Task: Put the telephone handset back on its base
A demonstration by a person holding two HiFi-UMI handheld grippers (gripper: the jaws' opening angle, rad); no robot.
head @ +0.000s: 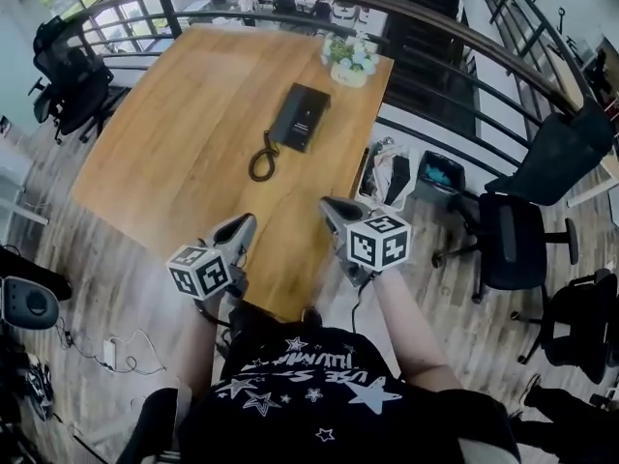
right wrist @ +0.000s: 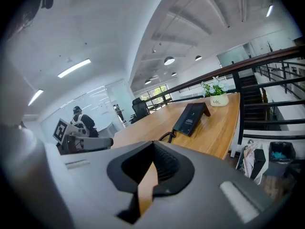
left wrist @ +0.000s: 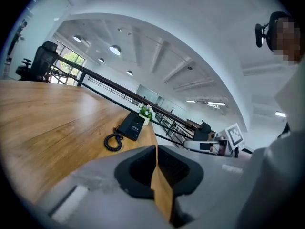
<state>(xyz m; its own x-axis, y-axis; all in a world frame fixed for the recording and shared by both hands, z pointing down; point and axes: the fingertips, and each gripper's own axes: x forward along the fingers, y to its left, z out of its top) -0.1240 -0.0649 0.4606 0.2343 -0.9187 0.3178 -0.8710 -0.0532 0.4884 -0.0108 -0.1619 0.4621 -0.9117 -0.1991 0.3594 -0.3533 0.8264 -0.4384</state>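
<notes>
Left claw (head: 243,224) closed | right claw (head: 330,207) closed | plant (head: 350,61) beside telephone (head: 300,116)

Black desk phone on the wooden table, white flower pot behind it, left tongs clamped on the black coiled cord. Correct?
Not quite. The left gripper view shows the left tongs shut on nothing, well short of the black coiled cord lying on the wooden table by the black desk phone. The white flower pot is behind it.
</notes>
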